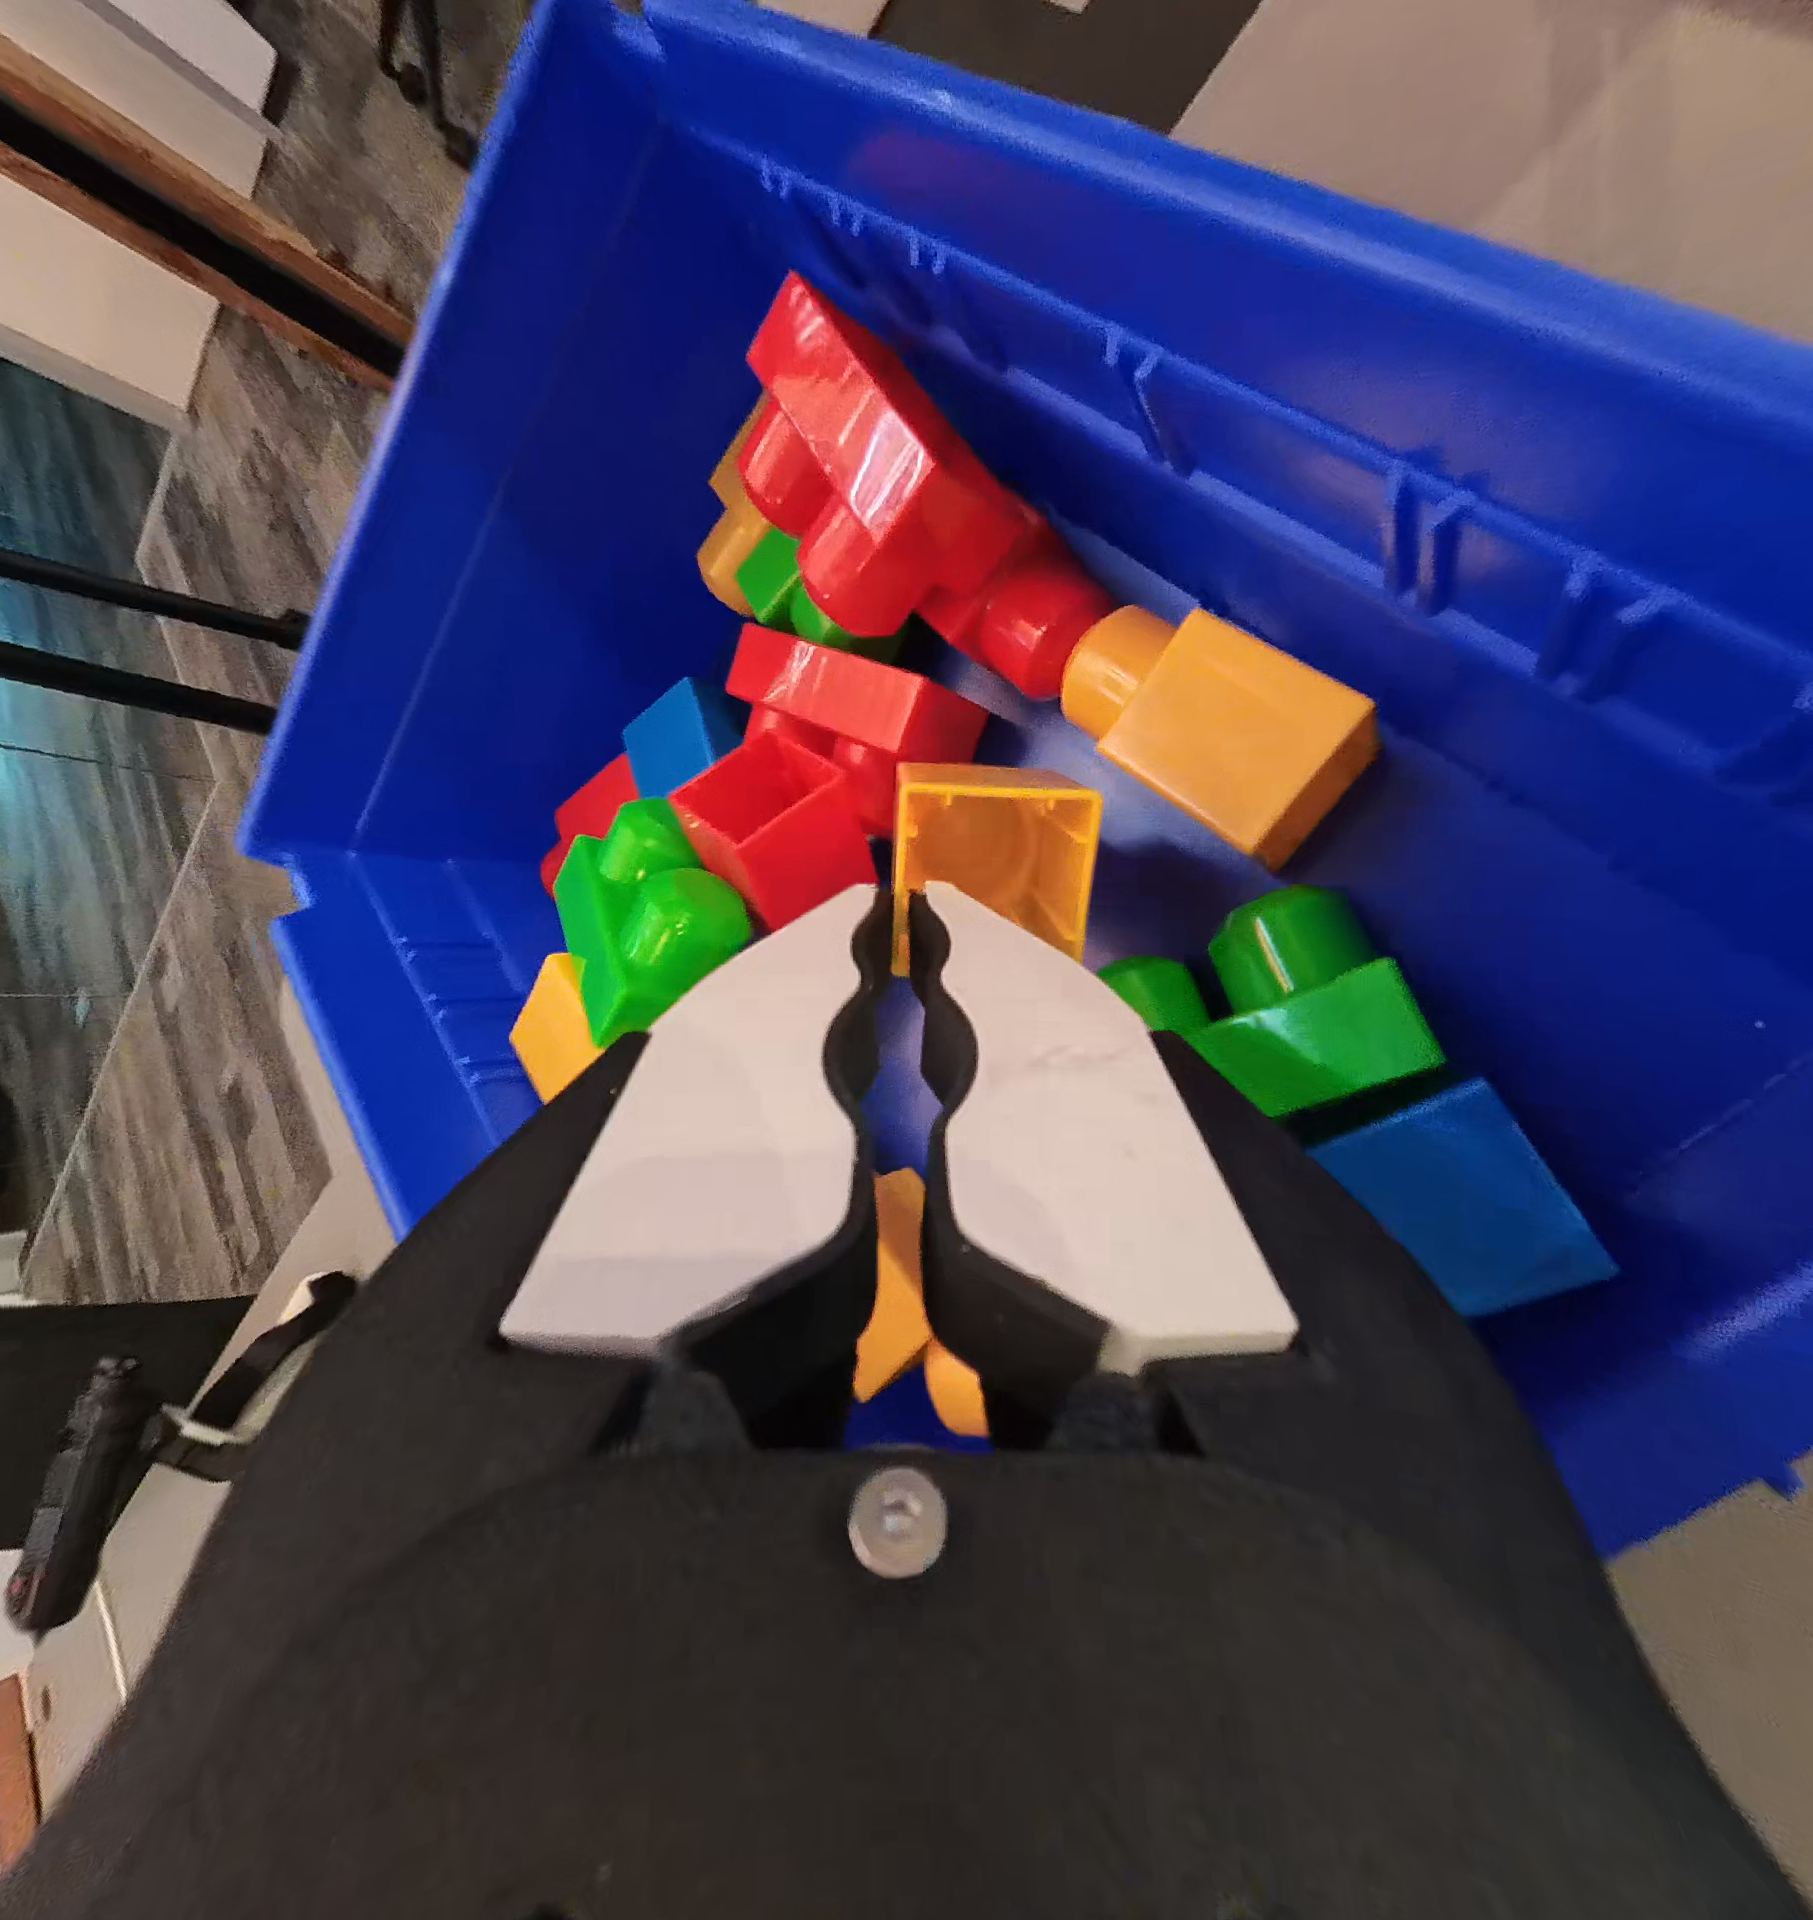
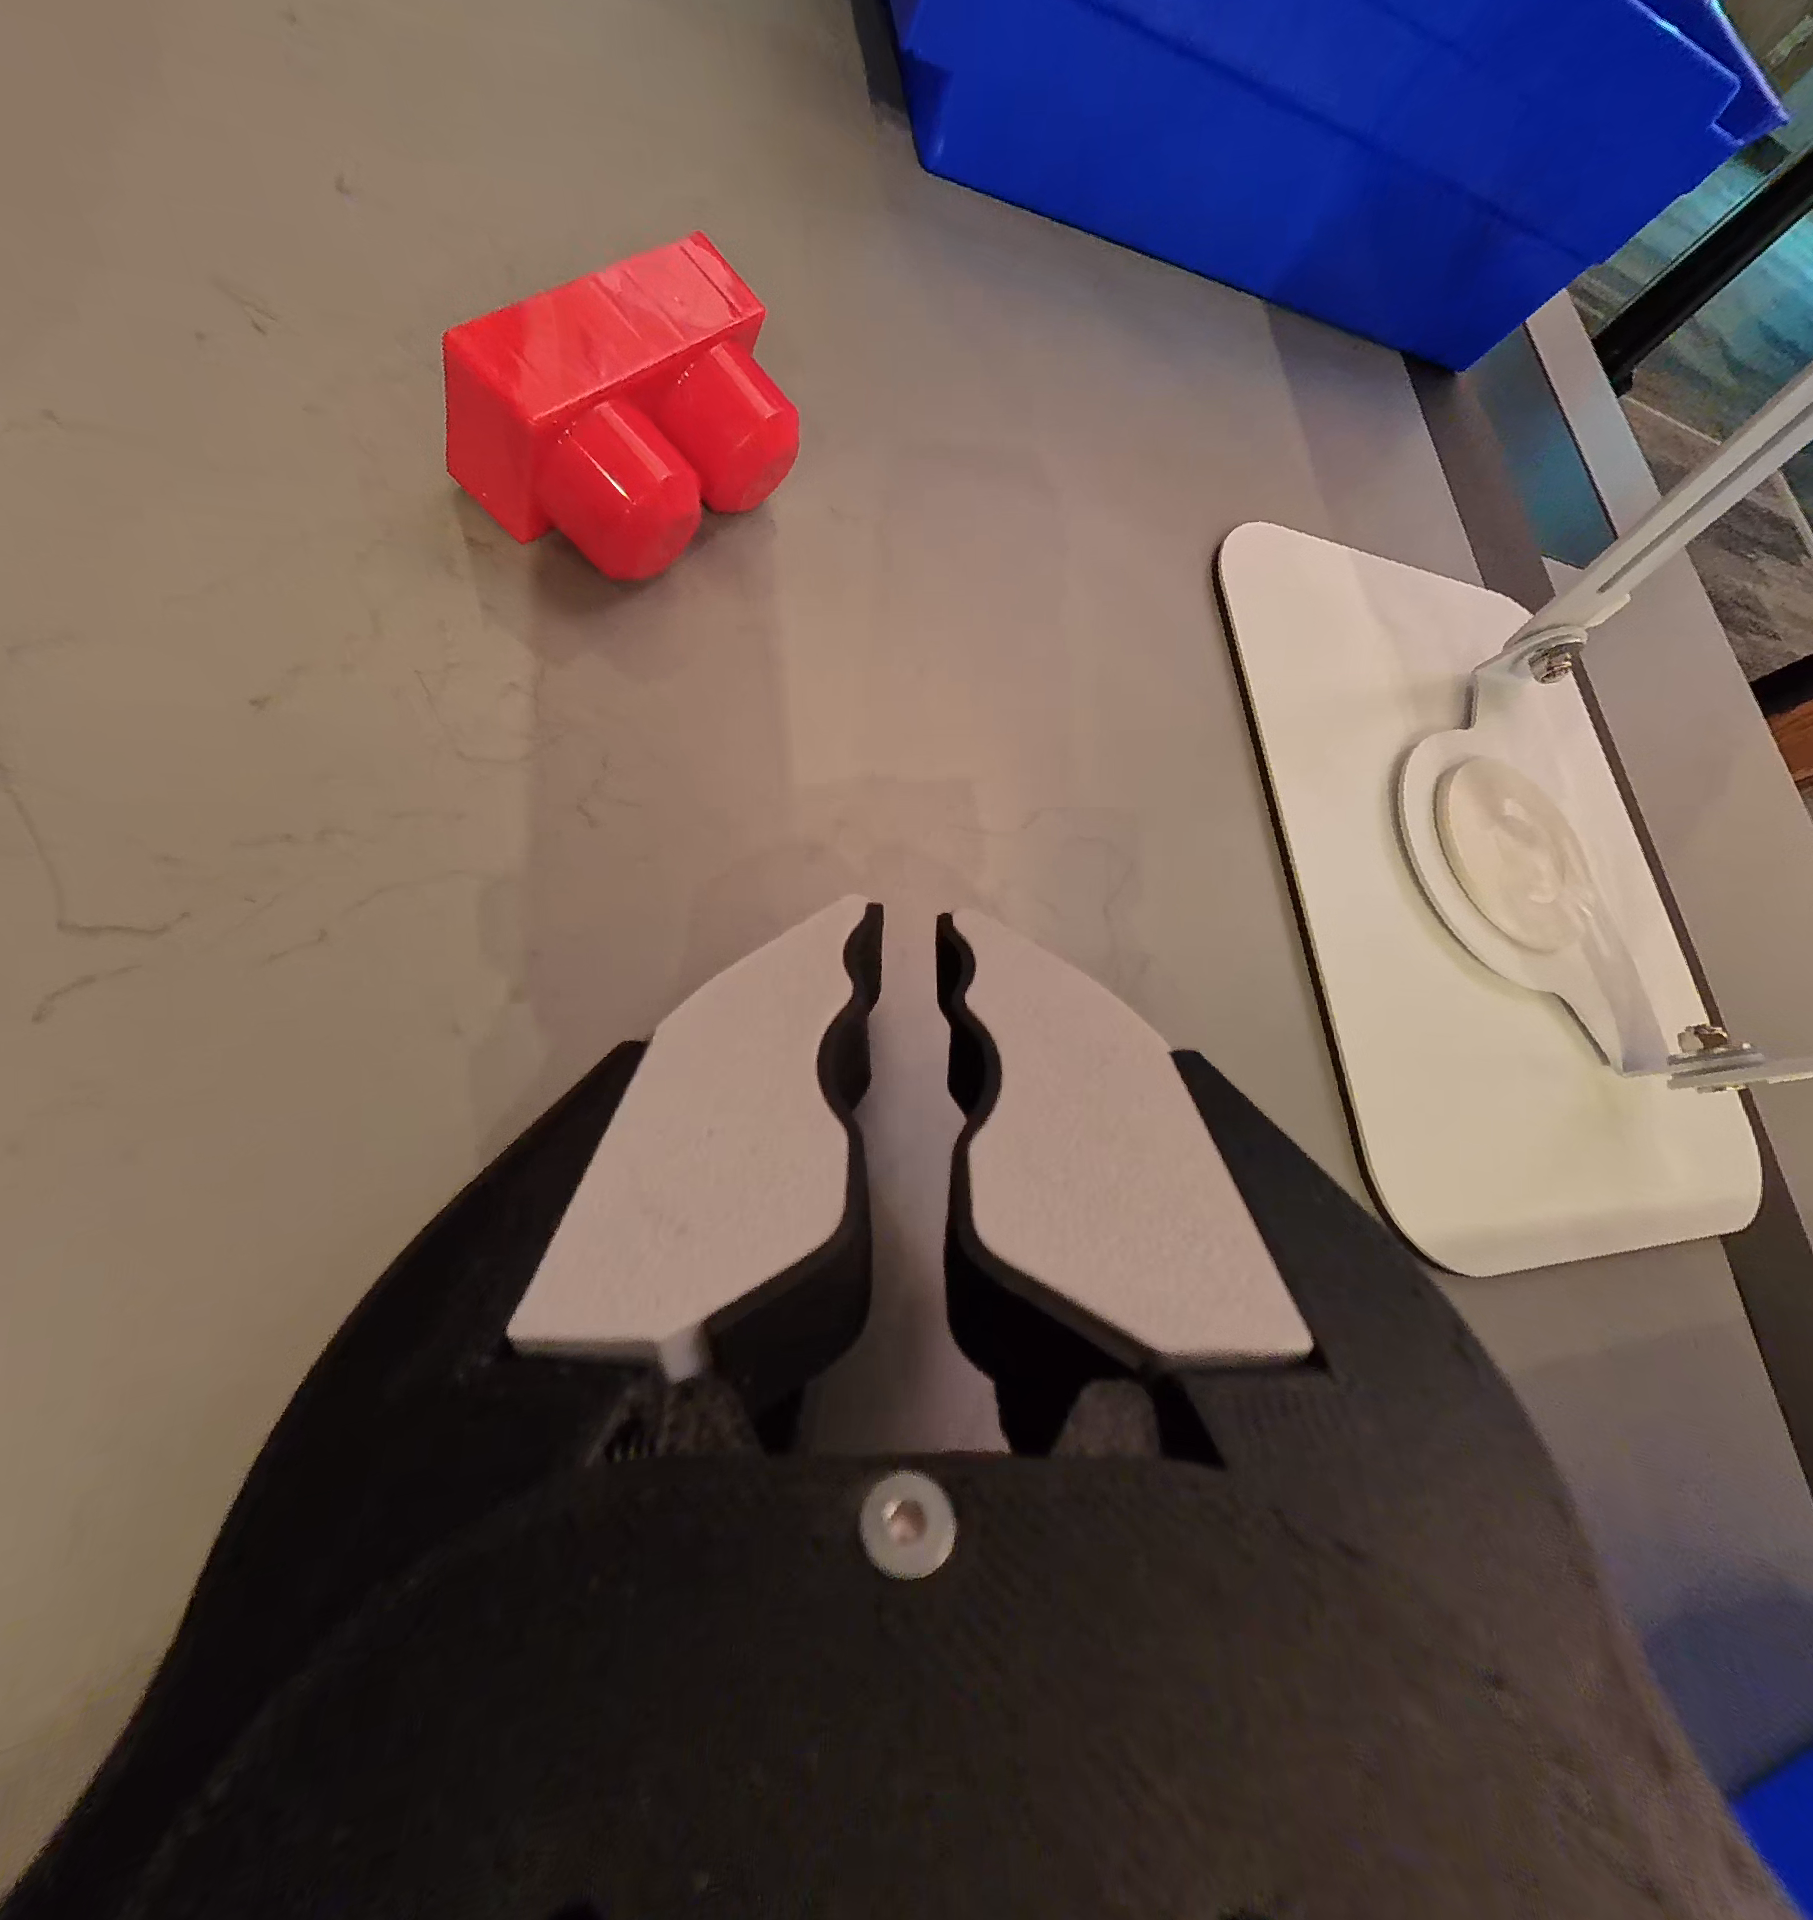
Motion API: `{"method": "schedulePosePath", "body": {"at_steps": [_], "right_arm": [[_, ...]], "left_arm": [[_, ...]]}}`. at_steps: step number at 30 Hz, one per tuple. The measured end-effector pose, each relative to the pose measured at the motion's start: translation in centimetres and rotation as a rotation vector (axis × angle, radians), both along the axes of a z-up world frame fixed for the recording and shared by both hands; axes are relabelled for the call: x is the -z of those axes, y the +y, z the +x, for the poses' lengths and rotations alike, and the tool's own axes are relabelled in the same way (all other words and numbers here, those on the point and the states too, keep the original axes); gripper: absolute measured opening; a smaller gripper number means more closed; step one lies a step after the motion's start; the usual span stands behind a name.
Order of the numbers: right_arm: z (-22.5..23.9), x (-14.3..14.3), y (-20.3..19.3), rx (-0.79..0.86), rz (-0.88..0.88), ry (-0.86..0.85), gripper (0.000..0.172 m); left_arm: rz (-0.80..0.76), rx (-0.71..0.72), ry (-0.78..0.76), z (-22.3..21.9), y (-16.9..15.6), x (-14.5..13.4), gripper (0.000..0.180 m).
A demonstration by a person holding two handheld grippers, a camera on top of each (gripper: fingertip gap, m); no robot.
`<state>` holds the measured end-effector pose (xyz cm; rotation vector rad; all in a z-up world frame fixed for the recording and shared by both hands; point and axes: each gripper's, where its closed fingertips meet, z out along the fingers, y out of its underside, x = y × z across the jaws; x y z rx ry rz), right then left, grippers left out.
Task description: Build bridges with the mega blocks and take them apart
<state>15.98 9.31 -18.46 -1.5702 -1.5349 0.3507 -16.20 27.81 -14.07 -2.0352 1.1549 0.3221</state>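
Note:
In the left wrist view, my left gripper (image 1: 900, 904) reaches into a blue bin (image 1: 569, 520) of loose blocks. Its pads are shut on the thin left wall of an orange block (image 1: 1006, 842) whose hollow underside faces the camera. Around it lie red blocks (image 1: 881, 468), another orange block (image 1: 1234, 727), green blocks (image 1: 1307, 1008) and a blue block (image 1: 1463, 1195). In the right wrist view, my right gripper (image 2: 910, 920) hovers over the grey table with a narrow gap between its fingers and nothing in it. A red two-stud block (image 2: 611, 405) lies on its side ahead to the left.
The blue bin also shows in the right wrist view (image 2: 1297, 156) at the far right. A white stand base (image 2: 1401, 831) with a thin arm sits near the table's right edge. Carpeted floor lies beyond the table. The gap from one gripper's tips to the other's is roughly 40 cm.

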Motion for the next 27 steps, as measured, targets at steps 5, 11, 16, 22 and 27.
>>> {"method": "schedulePosePath", "body": {"at_steps": [5, 11, 16, 22, 27], "right_arm": [[0.3, -0.1, 0.3, 0.013, 0.005, 0.003, 0.010], [0.7, 0.0, 0.9, 0.044, 0.011, -0.003, 0.009], [0.8, 0.2, 1.1, 0.061, 0.021, -0.016, 0.009], [1.1, 0.4, 1.5, 0.087, 0.032, -0.034, 0.008], [1.4, 0.4, 1.7, 0.099, 0.035, -0.036, 0.008]], "left_arm": [[0.062, 0.061, -0.127, 1.2, -3.3, -4.3, 0.003], [0.105, 0.239, -0.223, 5.0, -11.7, -8.4, 0.003], [0.036, 0.334, -0.264, 8.7, -17.3, -5.8, 0.003], [-0.039, 0.362, -0.153, 11.5, -19.6, 0.7, 0.003], [-0.090, 0.360, -0.095, 12.5, -20.0, 3.4, 0.003]]}}
